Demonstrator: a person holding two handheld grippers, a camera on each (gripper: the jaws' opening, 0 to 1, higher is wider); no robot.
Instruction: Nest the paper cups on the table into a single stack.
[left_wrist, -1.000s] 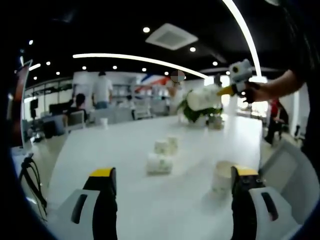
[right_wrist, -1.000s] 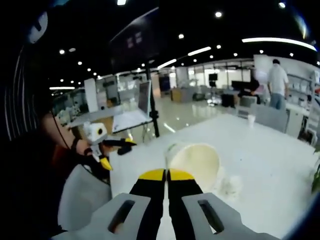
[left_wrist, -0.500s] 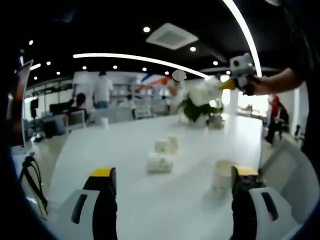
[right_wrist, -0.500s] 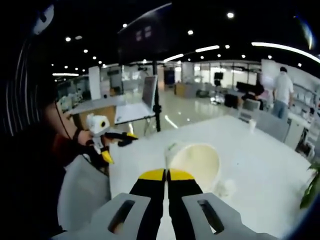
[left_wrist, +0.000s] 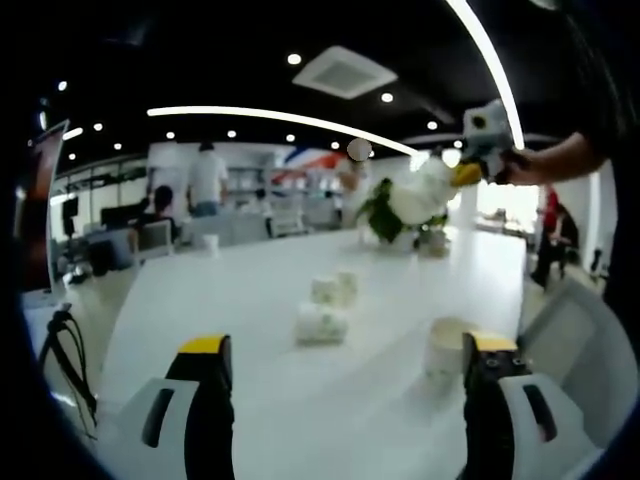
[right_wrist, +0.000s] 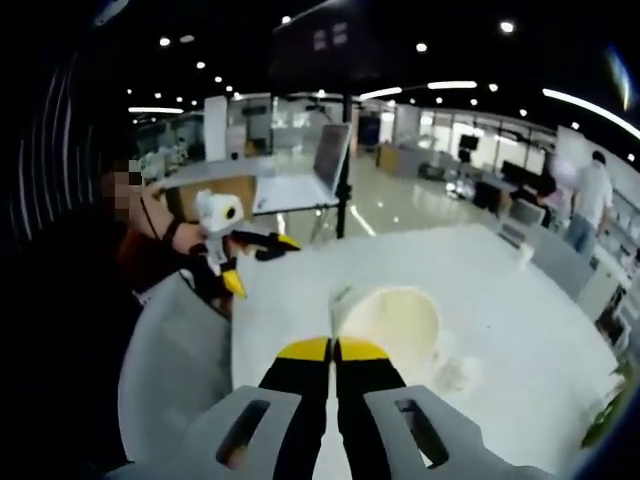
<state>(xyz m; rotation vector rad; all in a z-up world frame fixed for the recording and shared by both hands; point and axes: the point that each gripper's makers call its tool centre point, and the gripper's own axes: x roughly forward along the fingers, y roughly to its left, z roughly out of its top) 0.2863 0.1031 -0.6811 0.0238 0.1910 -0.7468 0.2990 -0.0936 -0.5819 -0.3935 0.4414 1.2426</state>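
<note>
Here, in the left gripper view, the left tool (left_wrist: 340, 385) rises from the bottom with its jaws wide apart and holding nothing. On the white table (left_wrist: 250, 290), three paper cups lie loose mid-frame: one on its side (left_wrist: 320, 325), another beyond it (left_wrist: 333, 290), a third upright (left_wrist: 445, 350) just beside the right jaw. At upper right, the right tool (left_wrist: 462, 177) carries a cup aloft.

In the right gripper view, the right tool is clamped on that held cup's (right_wrist: 392, 322) rim, centre frame. Nesting looks barely begun; the table cups are unstacked.

Right claw (left_wrist: 463, 176) with cup (right_wrist: 390, 320), now higher.
</note>
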